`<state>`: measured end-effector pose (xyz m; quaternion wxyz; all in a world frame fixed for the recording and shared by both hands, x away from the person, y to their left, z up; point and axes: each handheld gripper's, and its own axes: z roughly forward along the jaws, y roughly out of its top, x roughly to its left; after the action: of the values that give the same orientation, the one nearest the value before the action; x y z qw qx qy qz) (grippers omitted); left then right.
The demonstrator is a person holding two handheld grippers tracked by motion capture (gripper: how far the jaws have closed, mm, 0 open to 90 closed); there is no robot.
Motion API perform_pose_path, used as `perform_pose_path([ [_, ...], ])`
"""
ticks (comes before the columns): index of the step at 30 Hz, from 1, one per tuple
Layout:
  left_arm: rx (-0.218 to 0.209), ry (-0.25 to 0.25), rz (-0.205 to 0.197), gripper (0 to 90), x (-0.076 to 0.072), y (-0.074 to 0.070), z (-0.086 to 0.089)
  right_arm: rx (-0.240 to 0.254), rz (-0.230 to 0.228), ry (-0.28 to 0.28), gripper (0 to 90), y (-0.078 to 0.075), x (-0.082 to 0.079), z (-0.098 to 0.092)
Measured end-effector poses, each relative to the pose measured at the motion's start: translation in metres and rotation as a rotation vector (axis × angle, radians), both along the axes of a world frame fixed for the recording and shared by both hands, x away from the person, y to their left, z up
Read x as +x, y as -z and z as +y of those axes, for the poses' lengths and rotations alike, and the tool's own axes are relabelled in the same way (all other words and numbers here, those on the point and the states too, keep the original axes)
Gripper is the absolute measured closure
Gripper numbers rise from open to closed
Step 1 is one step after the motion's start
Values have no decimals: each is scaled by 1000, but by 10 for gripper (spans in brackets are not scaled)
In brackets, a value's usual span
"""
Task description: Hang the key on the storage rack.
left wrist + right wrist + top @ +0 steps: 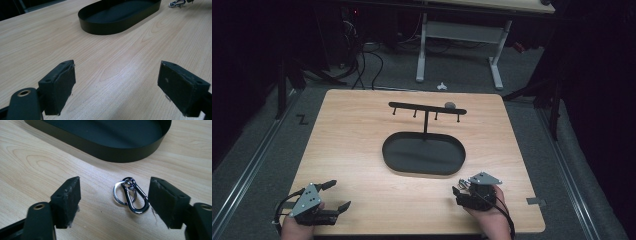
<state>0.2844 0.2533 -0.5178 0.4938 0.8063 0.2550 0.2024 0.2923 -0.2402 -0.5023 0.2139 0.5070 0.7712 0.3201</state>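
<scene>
I'm at the pre-grasp step: right gripper (115,202) has its fingers (68,198) spread wide on either side of the keyring clip (131,197), which lies flat on the counter (37,162) between them, closer to the right-hand finger and not touching either as far as I can tell. In the high view the clip (463,183) sits just ahead of the right gripper (460,189), near the front rim of the black oval tray (424,154). It's a shiny chrome snap hook joined to 1 split ring, small, low profile, reflective. My read: next move calls for centring it a bit, dropping the fingers to counter level and closing across the hook body; thin metal on wood may slide or pivot, so a slow squeeze. Likely destination is the hanger stand (427,109) with 4 pegs behind the tray, but that's a guess. Left gripper (116,87) sits idle at the near left of the counter, fingers (58,86) wide apart, nothing between them.
</scene>
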Motion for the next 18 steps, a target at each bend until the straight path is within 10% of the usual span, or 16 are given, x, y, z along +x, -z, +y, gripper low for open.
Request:
perform_pose_path([
  [18,-11,20,4,152,1,-1,1,-119,170,-57,340,-18,16,7],
])
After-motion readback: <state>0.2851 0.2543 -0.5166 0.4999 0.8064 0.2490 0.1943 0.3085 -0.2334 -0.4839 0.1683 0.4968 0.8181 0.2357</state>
